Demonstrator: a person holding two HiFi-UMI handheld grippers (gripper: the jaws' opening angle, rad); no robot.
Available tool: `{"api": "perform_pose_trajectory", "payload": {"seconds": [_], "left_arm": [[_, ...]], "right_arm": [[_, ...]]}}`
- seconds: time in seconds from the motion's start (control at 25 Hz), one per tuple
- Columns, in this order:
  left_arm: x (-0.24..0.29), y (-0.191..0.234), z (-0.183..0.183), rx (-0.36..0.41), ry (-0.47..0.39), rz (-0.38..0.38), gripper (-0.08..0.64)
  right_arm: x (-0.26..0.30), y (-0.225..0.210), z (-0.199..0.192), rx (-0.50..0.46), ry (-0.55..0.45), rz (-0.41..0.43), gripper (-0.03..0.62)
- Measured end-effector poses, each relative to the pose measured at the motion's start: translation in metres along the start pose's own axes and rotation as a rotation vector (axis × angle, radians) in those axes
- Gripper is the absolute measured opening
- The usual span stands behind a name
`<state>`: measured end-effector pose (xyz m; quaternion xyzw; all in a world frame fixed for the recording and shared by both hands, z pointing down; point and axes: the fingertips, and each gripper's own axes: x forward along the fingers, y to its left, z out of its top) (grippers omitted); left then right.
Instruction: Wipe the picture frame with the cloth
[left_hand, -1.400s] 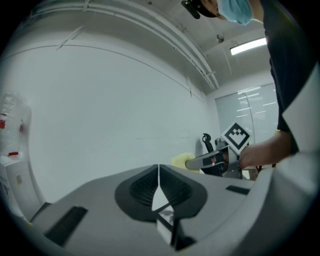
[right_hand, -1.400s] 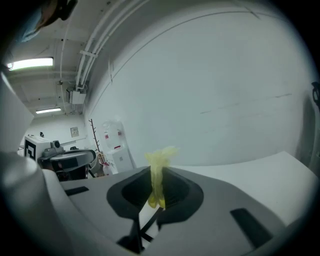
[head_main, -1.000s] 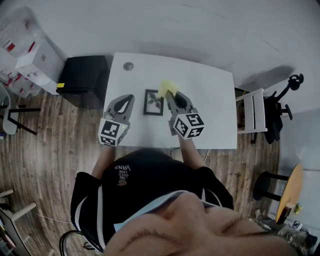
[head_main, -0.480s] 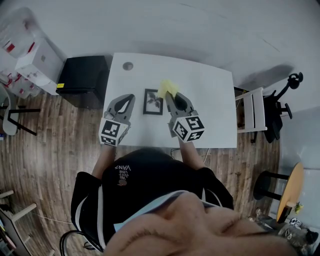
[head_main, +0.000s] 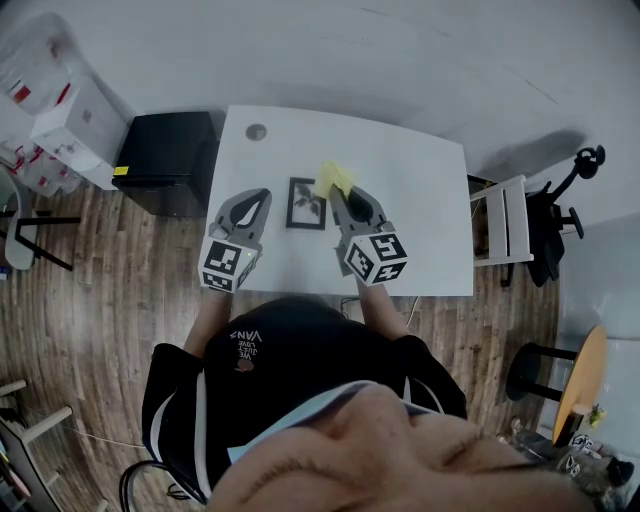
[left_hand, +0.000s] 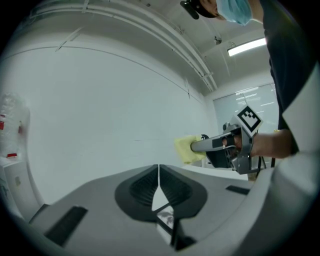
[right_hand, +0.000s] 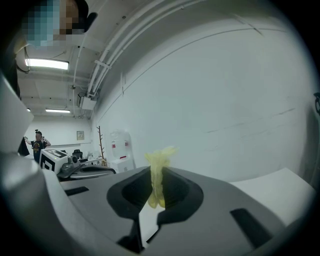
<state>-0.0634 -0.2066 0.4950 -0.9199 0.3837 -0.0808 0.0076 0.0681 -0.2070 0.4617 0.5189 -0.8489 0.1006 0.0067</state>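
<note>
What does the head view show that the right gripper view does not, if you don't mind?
Only the head view shows the picture frame, lying flat on the table between the grippers. Only the right gripper view shows the right gripper clamped shut on the yellow cloth, and a person standing far behind. Both show the cloth and the left gripper.

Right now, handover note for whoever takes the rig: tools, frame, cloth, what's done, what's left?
Left tool: shut, empty, held just left of the picture frame.
Right tool: shut on the yellow cloth, at the frame's far right corner; contact cannot be told.
Frame lies flat on the white table, between the two tools.
Done: cloth is picked up.
Left: wipe the frame; no sign of how much has been wiped.
</note>
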Motion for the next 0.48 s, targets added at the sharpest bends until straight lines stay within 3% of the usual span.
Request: {"api": "perform_pose_trajectory", "payload": {"seconds": [0.48], "left_arm": [[-0.0021, -0.0025, 0.0017, 0.005, -0.013, -0.001, 0.017]], "right_arm": [[-0.0046, 0.0023, 0.0002, 0.000, 0.002, 0.001, 0.038]]}}
